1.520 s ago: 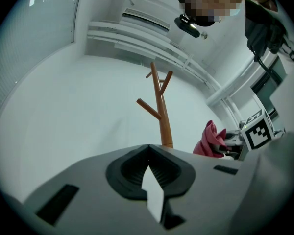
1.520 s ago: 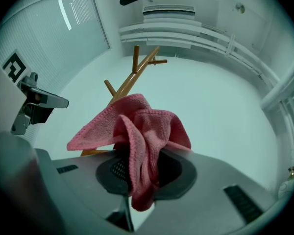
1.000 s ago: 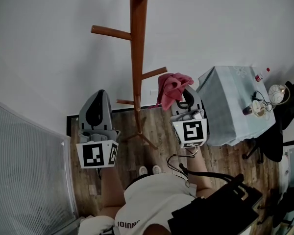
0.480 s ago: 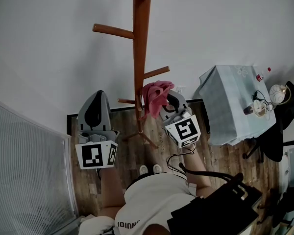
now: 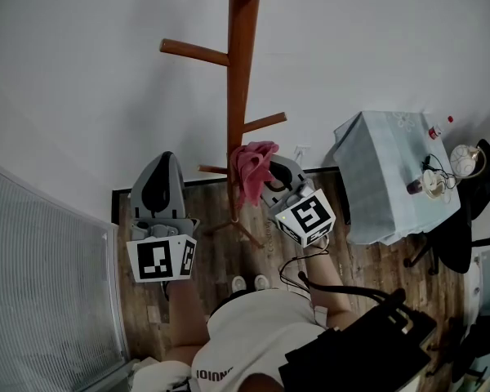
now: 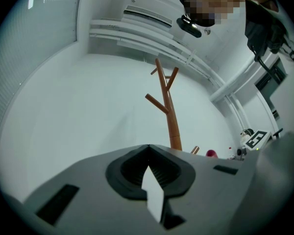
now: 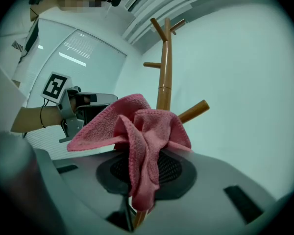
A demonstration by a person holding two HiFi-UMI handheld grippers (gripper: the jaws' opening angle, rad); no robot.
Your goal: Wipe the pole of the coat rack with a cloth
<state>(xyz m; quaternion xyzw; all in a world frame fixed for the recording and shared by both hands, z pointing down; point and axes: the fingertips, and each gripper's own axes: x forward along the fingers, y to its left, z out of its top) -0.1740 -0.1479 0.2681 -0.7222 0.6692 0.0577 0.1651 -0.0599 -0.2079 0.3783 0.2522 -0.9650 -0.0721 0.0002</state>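
Right gripper (image 7: 143,182) jaws clamped on pink cloth (image 5: 251,167); cloth lies against coat rack pole (image 5: 242,96). Left gripper (image 6: 148,155) jaws together, empty, apart from pole.

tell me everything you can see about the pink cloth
The pink terry cloth looks soft and looped, like microfibre, with stitched edges. It is bunched and folded, not spread flat. The right claw is shut on its lower folds, and the rest stands above the claw in loose flaps, one corner sticking out sideways. It sits by the lower pegs of the brown wooden coat-rack pole and seems pressed against the pole, though the contact itself is hidden.
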